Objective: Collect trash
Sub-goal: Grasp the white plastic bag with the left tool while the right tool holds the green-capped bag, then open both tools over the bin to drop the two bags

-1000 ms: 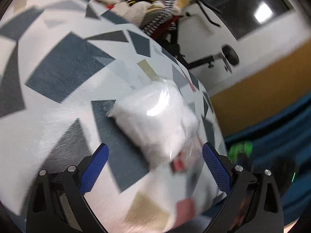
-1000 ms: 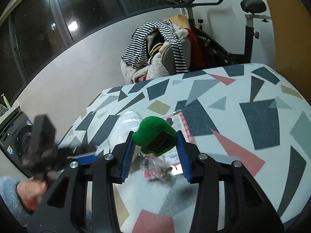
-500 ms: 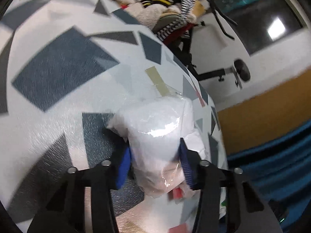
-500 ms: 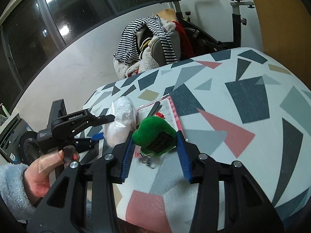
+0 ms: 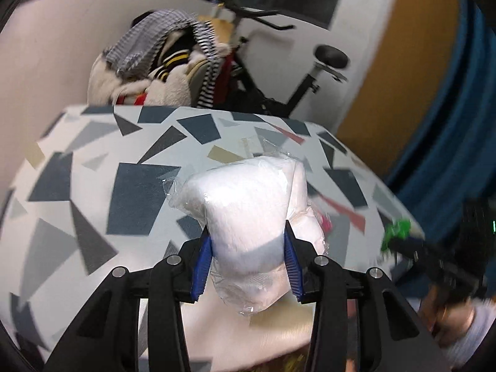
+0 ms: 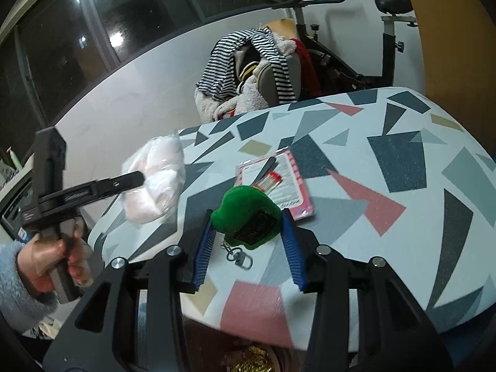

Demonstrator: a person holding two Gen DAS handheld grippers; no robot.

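My left gripper (image 5: 248,241) is shut on a clear plastic bag stuffed with white material (image 5: 245,204) and holds it above the patterned table (image 5: 130,192). The right wrist view shows the same bag (image 6: 155,183) hanging at the table's left edge, with a hand on the left gripper's handle. My right gripper (image 6: 247,215) is shut on a green plush keychain (image 6: 238,204); its metal clasp (image 6: 238,255) dangles below, over the near part of the table (image 6: 387,186). A pink-edged packet (image 6: 279,183) with a red-tipped item on it lies flat on the table just beyond.
Behind the table stands a chair piled with striped and fleecy clothes (image 6: 254,71), with an exercise bike (image 6: 341,46) beside it. A white wall and dark windows run along the back. An orange wall and blue curtain (image 5: 449,124) are on the right.
The left jaws closed on the white bag, and the gripper rolled upright and lifted the bag off the table. The right gripper, still holding the green keychain, drew back toward the table's near edge.
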